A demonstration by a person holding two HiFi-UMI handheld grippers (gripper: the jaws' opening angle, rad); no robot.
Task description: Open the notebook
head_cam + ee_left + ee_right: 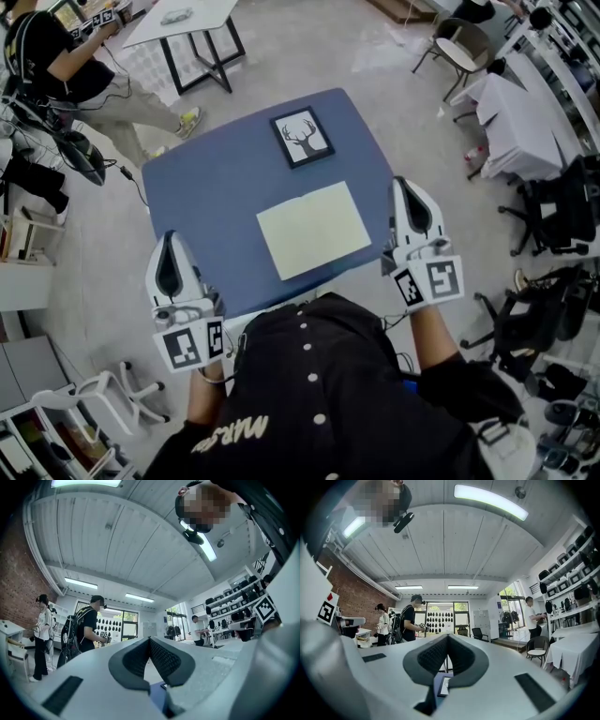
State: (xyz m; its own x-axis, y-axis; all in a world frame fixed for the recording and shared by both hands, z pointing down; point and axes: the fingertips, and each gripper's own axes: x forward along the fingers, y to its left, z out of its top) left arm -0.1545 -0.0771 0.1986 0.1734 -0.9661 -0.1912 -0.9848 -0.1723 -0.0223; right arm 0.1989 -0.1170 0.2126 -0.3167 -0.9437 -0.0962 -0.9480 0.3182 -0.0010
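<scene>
Lying flat mid bench (211, 202), the notebook (314, 230) looks light and floppy (cover probably thin and slick); best pinched at a cover corner. The left claw (172, 240) at its 8 o'clock and the right claw (403, 186) at 3 are both clenched, empty.

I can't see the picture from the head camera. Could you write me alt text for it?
Seen from above, a pale yellow notebook lies flat on a blue table, with a framed deer picture beyond it. A person in a black shirt holds a white left gripper and right gripper, both shut and empty, one at each side of the notebook.
</scene>
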